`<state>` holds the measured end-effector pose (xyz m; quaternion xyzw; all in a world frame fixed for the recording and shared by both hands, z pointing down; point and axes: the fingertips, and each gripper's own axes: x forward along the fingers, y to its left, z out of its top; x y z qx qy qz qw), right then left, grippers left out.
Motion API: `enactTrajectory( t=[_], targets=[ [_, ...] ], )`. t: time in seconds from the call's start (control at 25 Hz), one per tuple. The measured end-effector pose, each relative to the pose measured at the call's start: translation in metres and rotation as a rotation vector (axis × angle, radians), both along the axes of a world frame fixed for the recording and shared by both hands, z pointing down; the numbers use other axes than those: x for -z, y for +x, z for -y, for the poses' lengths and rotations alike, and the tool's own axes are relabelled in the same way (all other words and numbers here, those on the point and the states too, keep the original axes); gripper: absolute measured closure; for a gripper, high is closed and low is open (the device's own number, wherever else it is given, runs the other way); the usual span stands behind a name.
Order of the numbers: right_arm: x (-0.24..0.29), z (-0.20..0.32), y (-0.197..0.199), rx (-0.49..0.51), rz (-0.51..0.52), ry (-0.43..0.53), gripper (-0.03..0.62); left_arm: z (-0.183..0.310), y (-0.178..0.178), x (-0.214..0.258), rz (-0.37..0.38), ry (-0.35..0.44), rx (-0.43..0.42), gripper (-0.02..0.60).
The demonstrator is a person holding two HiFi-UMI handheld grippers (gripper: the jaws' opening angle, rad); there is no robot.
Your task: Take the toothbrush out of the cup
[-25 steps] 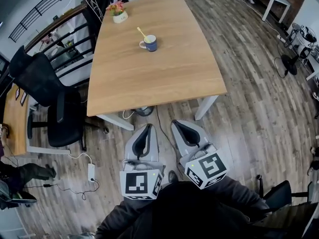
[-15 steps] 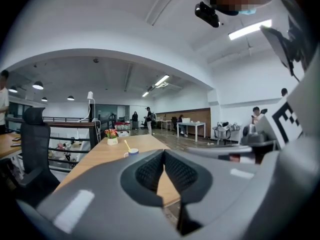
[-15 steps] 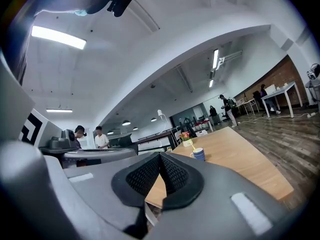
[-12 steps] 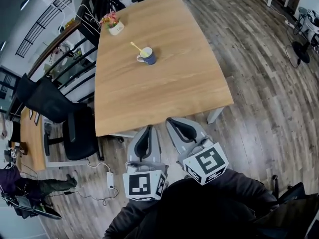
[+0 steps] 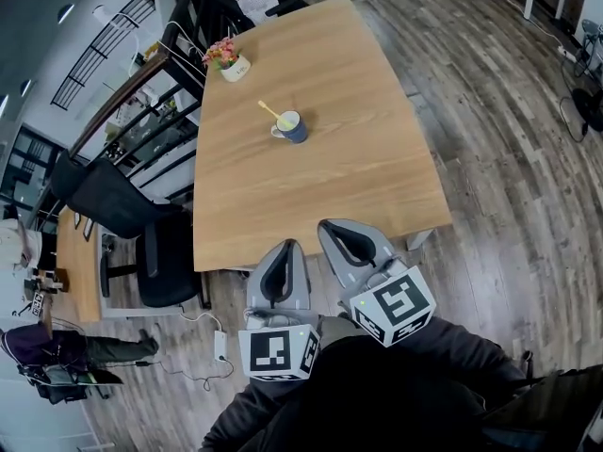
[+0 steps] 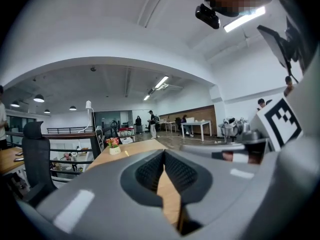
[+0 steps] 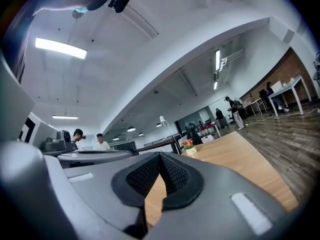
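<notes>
Tabletop (image 5: 363, 172) bare from near edge to cup (image 5: 293, 128); flower pot (image 5: 230, 63) far corner; chair (image 5: 141, 238) at left.

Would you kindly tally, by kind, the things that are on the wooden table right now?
Cup: 1
Toothbrush: 1
Pot of flowers: 1
Total on the table: 3

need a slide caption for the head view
Left gripper and right gripper, both shut and empty, at the wooden table; toothbrush leaning in the blue cup.
</notes>
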<state>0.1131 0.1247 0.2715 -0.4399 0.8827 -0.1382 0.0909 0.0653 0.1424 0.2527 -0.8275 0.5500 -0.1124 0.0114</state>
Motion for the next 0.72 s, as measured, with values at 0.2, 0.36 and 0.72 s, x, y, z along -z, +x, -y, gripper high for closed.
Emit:
enactTrajectory(
  t=[0.2,0.36,0.72],
  targets=[
    [-0.005,0.014,0.0,0.008,0.002,-0.012,0.592,0.013,-0.003,-0.005,0.003,-0.012,0.012,0.574],
    [-0.01,0.031,-0.002,-0.002,-0.018,-0.012,0.593,0.029,-0.009,-0.011,-0.016,-0.012,0.012,0.574],
    [-0.014,0.079,-0.023,-0.022,-0.075,-0.033,0.594,0.088,-0.028,-0.011,-0.065,-0.013,-0.017,0.574]
  ],
)
